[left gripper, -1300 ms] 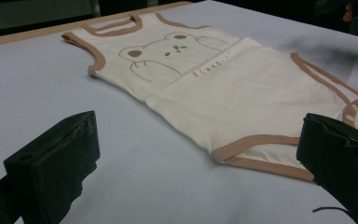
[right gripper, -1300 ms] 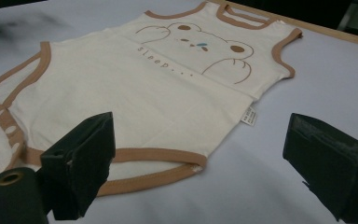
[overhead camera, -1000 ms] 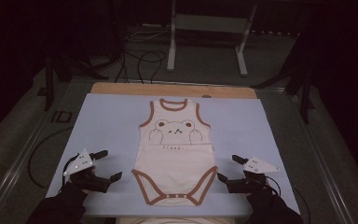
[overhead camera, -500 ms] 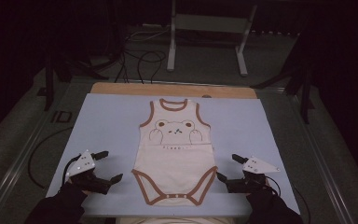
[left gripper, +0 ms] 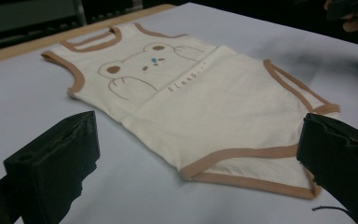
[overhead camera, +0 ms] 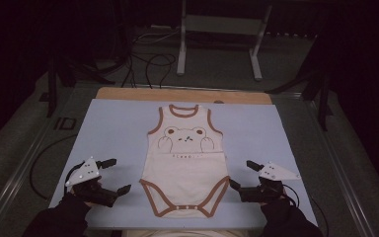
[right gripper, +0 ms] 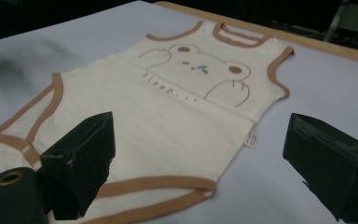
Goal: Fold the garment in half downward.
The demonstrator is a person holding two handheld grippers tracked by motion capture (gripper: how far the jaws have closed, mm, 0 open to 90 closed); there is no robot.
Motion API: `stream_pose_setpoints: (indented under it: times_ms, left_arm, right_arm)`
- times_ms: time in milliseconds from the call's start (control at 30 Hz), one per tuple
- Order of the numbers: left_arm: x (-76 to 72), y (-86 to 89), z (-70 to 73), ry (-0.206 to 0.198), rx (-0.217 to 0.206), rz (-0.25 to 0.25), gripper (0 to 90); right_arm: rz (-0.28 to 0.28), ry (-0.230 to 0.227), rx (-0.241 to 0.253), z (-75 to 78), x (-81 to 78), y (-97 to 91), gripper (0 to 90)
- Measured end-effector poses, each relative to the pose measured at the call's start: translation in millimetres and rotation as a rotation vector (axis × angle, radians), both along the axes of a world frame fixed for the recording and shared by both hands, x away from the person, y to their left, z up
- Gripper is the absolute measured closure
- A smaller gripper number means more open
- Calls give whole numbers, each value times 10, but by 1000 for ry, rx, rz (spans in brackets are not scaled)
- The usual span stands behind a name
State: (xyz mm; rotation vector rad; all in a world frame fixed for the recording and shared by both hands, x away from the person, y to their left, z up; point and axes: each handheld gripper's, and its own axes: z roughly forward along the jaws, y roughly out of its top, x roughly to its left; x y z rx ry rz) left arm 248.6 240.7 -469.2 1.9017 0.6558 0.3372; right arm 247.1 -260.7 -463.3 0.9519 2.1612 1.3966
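Note:
A cream baby bodysuit [overhead camera: 186, 158] with brown trim and a bear print lies flat on its back in the middle of the light blue mat, neck pointing away from me. My left gripper [overhead camera: 117, 175] rests open on the mat just left of the leg opening, apart from the cloth. My right gripper [overhead camera: 242, 174] is open just right of the other leg opening. In the left gripper view the bodysuit [left gripper: 205, 102] spreads ahead between the wide jaws of the left gripper [left gripper: 198, 126]. The right gripper view shows the bodysuit [right gripper: 177, 107] between the spread jaws of the right gripper [right gripper: 200, 126].
The blue mat [overhead camera: 108, 128] covers the table, with a wooden strip [overhead camera: 128, 94] along its far edge. Beyond it stand a metal frame's legs [overhead camera: 182, 49] and floor cables [overhead camera: 148, 59]. A small side label [right gripper: 251, 139] sticks out of the bodysuit's seam.

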Motion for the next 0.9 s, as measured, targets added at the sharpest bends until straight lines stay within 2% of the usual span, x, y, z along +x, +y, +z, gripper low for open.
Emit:
stream_pose_setpoints:
  times_ms: [233, 333, 400, 667, 833, 900]
  left_arm:
    - [64, -23, 129, 18, -13, -24, 2]
    - [113, -42, 187, 16, -18, -28, 2]
    - [151, -59, 224, 8, -7, -9, 2]
    - [325, -134, 359, 8, -5, -26, 2]
    - [431, -179, 409, 27, -10, -34, 2]
    - [455, -205, 431, 22, -4, -35, 2]
  right_arm:
    - [15, -32, 1, 238, 37, 28, 91]
    - [21, -16, 12, 288, 84, 32, 91]
    - [35, 2, 37, 304, 107, 37, 91]
    - [26, -30, 20, 412, 250, 89, 91]
    - [56, -63, 3, 512, 372, 139, 91]
    - [56, -64, 6, 550, 426, 161, 91]
